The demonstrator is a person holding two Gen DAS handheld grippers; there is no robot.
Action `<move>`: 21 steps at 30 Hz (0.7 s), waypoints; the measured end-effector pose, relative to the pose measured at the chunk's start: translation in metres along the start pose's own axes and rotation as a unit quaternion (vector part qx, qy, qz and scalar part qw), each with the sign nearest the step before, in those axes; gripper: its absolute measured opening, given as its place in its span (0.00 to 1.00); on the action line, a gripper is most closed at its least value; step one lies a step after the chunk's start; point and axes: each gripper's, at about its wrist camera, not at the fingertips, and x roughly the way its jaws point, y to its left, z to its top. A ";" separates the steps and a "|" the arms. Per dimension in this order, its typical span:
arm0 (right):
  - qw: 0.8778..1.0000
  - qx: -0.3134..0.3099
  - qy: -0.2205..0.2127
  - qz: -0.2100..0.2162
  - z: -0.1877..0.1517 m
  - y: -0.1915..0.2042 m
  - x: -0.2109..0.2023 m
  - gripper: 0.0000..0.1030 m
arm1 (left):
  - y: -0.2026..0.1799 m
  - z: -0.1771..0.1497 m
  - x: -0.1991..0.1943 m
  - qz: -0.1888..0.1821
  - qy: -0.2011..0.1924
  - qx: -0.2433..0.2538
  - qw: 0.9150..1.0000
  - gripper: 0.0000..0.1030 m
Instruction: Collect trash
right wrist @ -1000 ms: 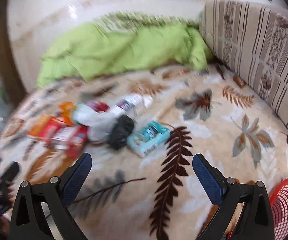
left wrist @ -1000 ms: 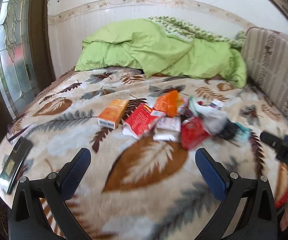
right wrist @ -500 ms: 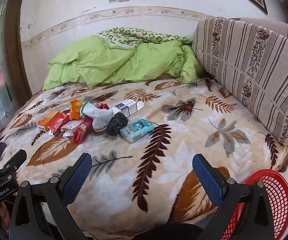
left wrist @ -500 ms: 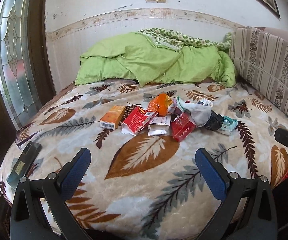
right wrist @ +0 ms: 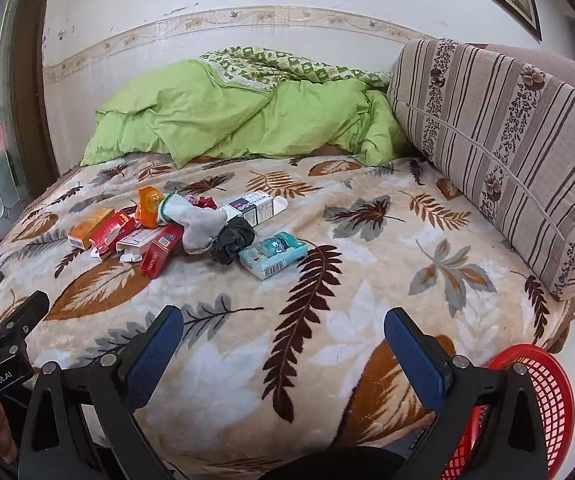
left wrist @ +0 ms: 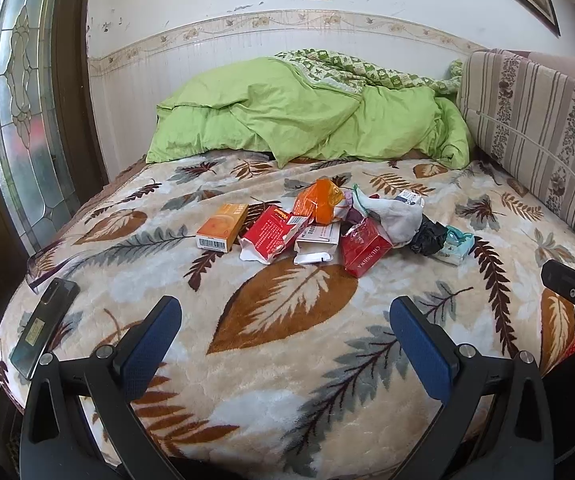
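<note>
Both tongs, left (left wrist: 283,340) and right (right wrist: 283,344), released at the leaf-patterned bed's (left wrist: 287,380) bare near edge; mixed carton-and-wrapper litter heap (left wrist: 319,232) mid-bed.

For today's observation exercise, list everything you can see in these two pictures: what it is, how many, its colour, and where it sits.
bed blanket: one, cream with leaves, covers the bed
quilt: one, green, far end
cushion: one, striped, right edge
orange box: one, left of the pile
red boxes: two, pile middle
white boxes: two, in the pile
orange packet: one, pile back
sock: one, white, on the pile
black bag: one, crumpled, beside the sock
tissue pack: one, teal, pile right
phone: one, dark, left edge
basket: one, red, beside the bed
left gripper: blue pads, open
right gripper: blue pads, open
</note>
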 end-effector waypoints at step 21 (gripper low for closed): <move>1.000 -0.004 0.003 -0.001 -0.001 0.000 0.000 0.99 | 0.000 0.002 -0.001 0.001 0.001 -0.001 1.000 1.00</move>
